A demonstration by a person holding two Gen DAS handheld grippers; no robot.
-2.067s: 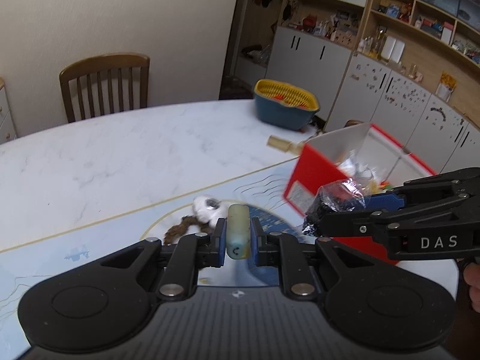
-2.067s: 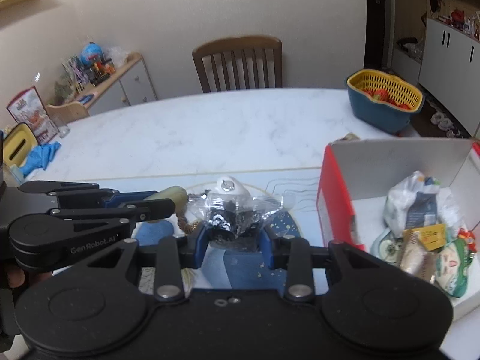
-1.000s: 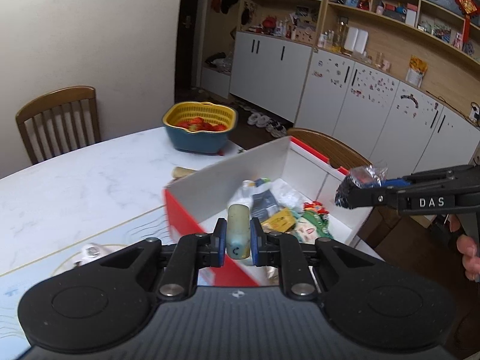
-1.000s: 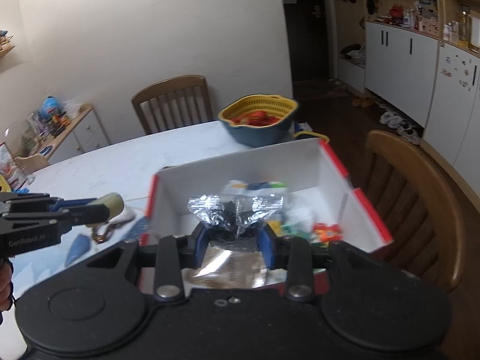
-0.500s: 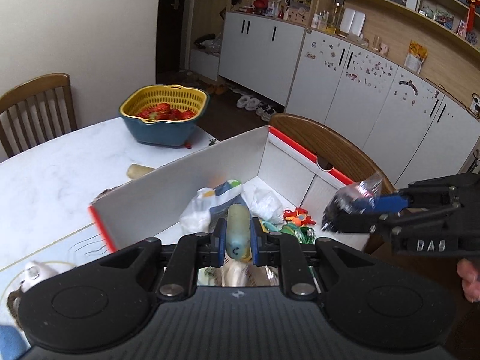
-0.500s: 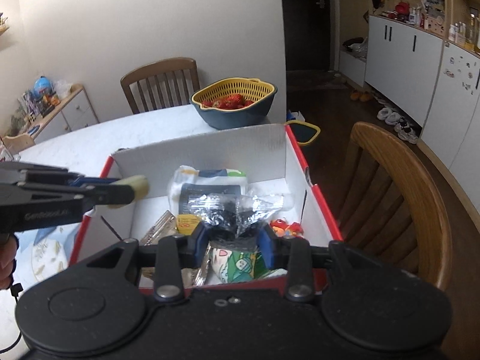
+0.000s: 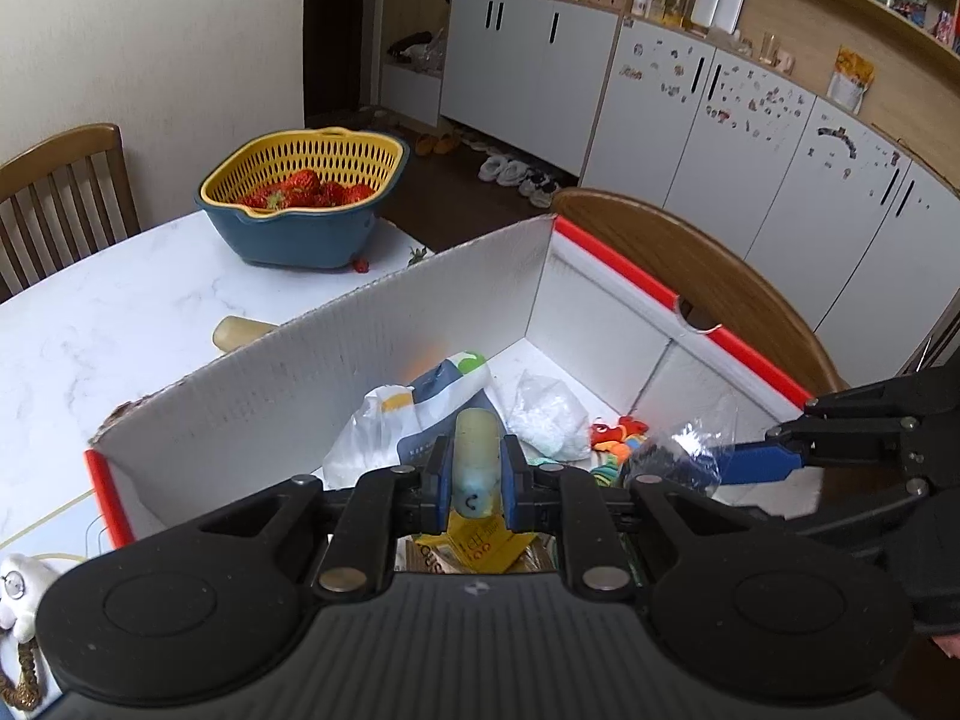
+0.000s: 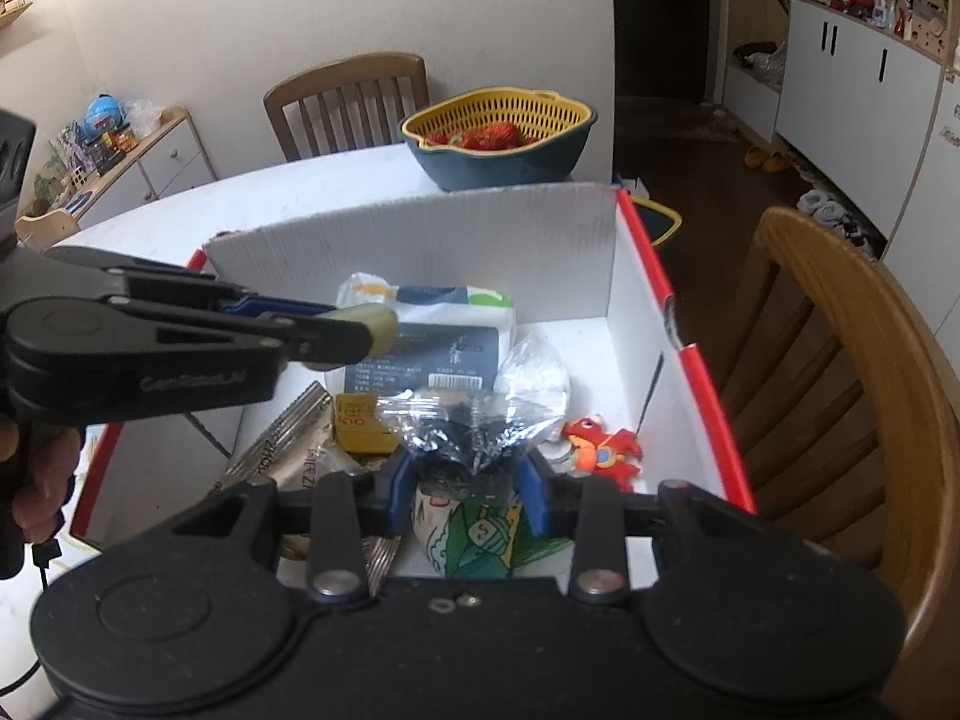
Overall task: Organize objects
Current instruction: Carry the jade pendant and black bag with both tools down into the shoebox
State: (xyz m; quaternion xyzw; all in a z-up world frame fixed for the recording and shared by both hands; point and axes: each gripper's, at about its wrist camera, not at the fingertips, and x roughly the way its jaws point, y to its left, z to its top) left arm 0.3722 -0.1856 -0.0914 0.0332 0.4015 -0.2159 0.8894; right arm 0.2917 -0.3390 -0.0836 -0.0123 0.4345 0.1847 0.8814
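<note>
Both my tongs are over the open box [image 8: 420, 240], white inside with red edges; it sits on the marble table [image 7: 120, 312] with a wooden chair [image 8: 840, 372] just past its far side.

My left gripper [image 7: 474, 474] is clamped on a pale cylindrical tube [image 7: 475, 456]; the tube stands between the blue pads, tip pointing to 12 o'clock; in the right wrist view that same gripper [image 8: 360, 330] comes in from 9 o'clock with the tube end [image 8: 375, 324] sticking out above the box contents.

My right gripper [image 8: 465, 468] is closed on a crinkly clear packet with dark contents [image 8: 462, 426]; in the left wrist view it enters from 3 o'clock, packet [image 7: 678, 456] hanging above the box interior, not touching anything below as far as I can see.

Inside the box: white-and-dark-blue pouch [image 8: 432, 330] toward 12; yellow packet [image 8: 357, 420] at about 10 from my right tongs; small clear bag of white stuff [image 7: 543, 420]; red toy figure [image 8: 600, 444] at 3; green illustrated packet [image 8: 480, 540] directly under the right pads.

Beyond the box at 12: blue bowl with yellow strainer [image 8: 498, 138] full of strawberries [image 8: 480, 135]; well apart from the box.
</note>
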